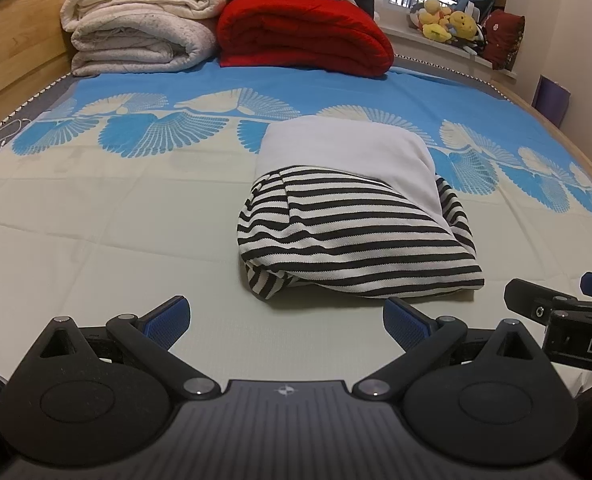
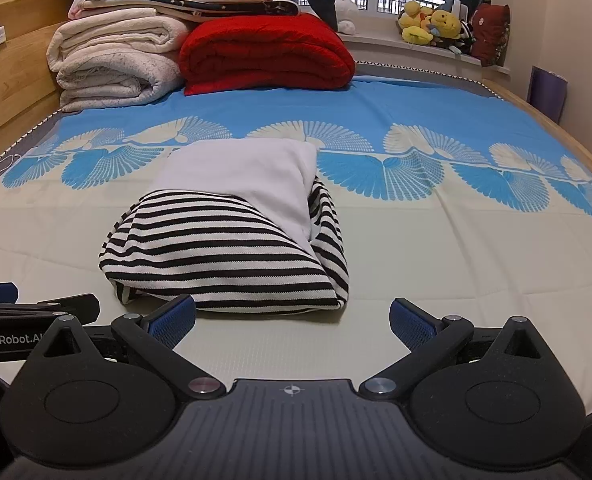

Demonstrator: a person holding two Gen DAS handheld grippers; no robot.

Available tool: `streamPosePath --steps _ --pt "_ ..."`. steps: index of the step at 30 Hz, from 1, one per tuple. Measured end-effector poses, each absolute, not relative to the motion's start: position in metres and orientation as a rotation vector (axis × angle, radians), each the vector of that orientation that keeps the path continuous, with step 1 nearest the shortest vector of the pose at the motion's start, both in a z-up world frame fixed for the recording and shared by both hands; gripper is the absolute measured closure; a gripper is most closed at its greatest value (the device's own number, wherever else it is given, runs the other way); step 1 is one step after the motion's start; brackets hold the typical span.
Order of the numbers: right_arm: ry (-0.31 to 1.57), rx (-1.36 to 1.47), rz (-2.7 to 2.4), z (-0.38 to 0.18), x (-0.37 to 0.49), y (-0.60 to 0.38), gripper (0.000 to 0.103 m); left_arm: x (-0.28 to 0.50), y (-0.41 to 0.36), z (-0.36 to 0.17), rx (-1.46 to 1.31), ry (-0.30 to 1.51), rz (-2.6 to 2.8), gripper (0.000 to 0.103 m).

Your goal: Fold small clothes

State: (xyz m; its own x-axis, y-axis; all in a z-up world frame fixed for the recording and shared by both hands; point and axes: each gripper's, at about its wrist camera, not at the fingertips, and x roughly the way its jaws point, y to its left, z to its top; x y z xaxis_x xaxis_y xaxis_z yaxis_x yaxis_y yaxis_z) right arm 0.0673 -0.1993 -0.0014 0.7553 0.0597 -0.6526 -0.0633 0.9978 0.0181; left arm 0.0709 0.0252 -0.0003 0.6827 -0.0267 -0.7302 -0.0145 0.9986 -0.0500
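Bed (image 1: 96,240): the working surface is a sheet, cream in the near half and blue with a fan pattern in the far half. At the head end, folded cream blankets (image 1: 140,28) sit beside a folded red blanket (image 1: 303,32), touching it. Plush toys (image 1: 451,20) rest on the window ledge at the far right.

Folded striped garment (image 1: 351,232): it lies on the cream area near the pattern border, black-and-white striped fabric in a compact bundle with a plain white panel (image 1: 343,152) over its far half. In the right wrist view the same bundle (image 2: 224,248) sits left of centre.

Left gripper (image 1: 286,322): released, fingers spread wide, nothing between them, positioned just short of the garment's near edge.

Right gripper (image 2: 292,322): released, fingers spread wide, holding nothing, its left finger just beside the garment's near edge.
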Motion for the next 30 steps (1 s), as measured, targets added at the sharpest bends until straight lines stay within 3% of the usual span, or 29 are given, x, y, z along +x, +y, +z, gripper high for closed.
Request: streamPosePath --steps 30 --pt "0.710 -0.006 0.068 -0.0016 0.0674 -0.2002 0.001 0.0695 0.0176 -0.0016 -0.013 0.793 -0.042 0.000"
